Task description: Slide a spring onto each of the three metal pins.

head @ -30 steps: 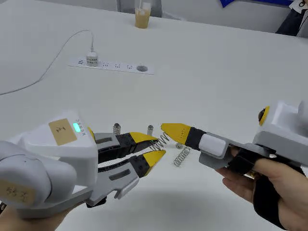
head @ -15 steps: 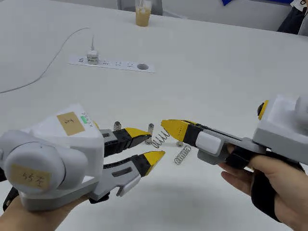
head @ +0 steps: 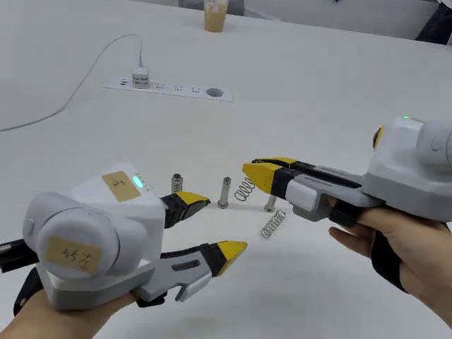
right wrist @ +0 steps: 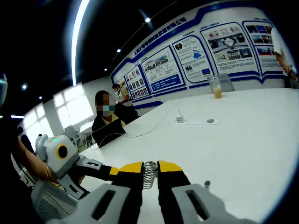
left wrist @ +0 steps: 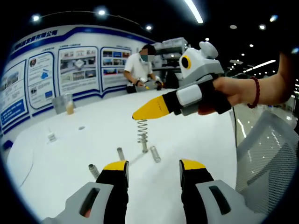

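Gripping a spring (right wrist: 149, 173), right gripper (head: 253, 174) fingers clenched on its top; it hangs just over the bench (head: 318, 92) between middle pin (head: 224, 192) and right pin (head: 270, 205). Loose spring (head: 273, 223) lies beside. Left gripper (head: 214, 224) fingers released, spread wide, upper one near left pin (head: 176, 183).

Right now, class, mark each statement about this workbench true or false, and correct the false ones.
1. The right hand-held gripper grips a spring. True.
2. The left hand-held gripper is shut on a pin. False: its jaws stand open, holding nothing.
3. A second spring lies loose on the table. True.
4. Every pin already carries a spring. False: the middle pin is bare.
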Demonstrator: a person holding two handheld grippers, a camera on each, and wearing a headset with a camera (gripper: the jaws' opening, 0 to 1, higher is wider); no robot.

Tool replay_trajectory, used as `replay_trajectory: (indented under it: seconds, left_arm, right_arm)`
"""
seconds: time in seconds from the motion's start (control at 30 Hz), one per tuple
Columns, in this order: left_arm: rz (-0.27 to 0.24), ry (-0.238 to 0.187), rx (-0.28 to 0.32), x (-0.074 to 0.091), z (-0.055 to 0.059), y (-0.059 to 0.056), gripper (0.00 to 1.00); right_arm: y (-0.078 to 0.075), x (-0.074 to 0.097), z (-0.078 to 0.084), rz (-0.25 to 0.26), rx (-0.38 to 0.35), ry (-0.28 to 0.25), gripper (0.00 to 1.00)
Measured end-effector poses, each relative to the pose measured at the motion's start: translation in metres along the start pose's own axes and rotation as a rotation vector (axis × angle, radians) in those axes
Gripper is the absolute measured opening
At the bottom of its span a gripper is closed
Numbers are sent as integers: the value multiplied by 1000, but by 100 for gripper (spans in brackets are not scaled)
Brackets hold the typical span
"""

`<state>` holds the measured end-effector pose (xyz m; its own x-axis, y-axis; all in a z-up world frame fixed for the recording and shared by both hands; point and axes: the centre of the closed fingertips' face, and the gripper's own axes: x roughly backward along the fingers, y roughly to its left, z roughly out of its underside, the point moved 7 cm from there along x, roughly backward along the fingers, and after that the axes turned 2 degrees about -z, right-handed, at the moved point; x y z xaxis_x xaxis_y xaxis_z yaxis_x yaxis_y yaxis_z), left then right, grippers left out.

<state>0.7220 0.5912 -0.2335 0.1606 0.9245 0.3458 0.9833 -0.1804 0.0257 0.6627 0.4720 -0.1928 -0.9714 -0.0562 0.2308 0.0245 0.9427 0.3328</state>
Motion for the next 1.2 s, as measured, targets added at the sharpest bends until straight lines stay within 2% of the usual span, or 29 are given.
replay_trajectory:
  seconds: [0.43,0.87,1.2]
  left_arm:
    - [2,28,47,-3,10,0,58]
    - [-3,50,52,-4,14,0,64]
    - [-1,55,71,-4,17,1,67]
  right_arm:
    - [-22,-17,-1,35,57,-5,12]
    - [-33,-37,0,60,116,2,12]
    - [-35,-50,9,63,184,39,12]
